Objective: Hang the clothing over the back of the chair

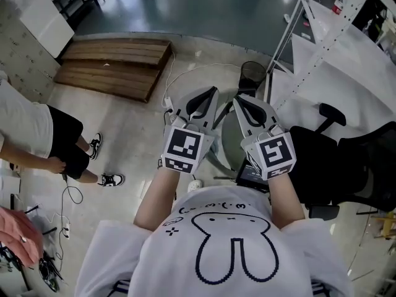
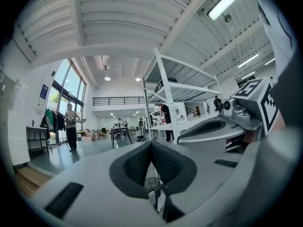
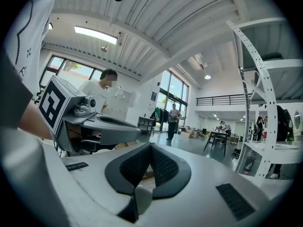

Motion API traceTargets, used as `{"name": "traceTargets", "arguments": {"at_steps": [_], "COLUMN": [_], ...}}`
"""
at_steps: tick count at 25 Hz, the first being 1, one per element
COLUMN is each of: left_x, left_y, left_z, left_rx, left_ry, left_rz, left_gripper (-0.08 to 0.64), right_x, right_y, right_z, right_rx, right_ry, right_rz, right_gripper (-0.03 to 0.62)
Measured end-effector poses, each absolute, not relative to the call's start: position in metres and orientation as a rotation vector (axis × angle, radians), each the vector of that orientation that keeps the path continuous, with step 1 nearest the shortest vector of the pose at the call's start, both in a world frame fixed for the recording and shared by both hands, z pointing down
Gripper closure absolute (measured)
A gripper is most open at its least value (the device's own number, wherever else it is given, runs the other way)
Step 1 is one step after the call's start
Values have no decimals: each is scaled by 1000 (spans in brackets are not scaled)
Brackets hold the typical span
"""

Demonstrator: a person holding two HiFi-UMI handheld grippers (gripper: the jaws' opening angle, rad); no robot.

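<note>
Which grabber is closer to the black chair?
The right gripper, at the head view's right. The black chair is next to it; the left gripper is farther away, on the other side.

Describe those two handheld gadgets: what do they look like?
Both the left gripper and right gripper are light grey shells with black textured pads, each carrying a cube of black-and-white square markers. The person wears a white short-sleeved T-shirt.

Count of items. I hold two tools: left tool [image 1: 211, 96] and right tool [image 1: 239, 100]. Around me are one black chair [image 1: 346, 166], one wooden platform [image 1: 114, 67], one black wastebasket [image 1: 252, 76], one pink garment [image 1: 21, 231], one white shelf rack [image 2: 164, 86] and one bystander [image 1: 37, 135].
</note>
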State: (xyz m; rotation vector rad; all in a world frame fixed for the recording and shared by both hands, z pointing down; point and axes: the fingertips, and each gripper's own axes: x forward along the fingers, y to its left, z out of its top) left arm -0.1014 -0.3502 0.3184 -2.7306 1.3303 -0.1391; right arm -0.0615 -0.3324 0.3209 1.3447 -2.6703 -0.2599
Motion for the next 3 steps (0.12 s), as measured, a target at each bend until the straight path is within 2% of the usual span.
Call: {"name": "traceTargets", "arguments": {"at_steps": [3], "left_x": [-101], "left_y": [-350], "left_z": [317], "left_rx": [-2732], "left_ry": [1326], "left_rz": [-138], "left_gripper": [555], "right_x": [-61], "right_y": [-332], "right_z": [319], "right_rx": [1349], "right_ry": [-2670], "right_rz": [-261], "right_gripper": [585]}}
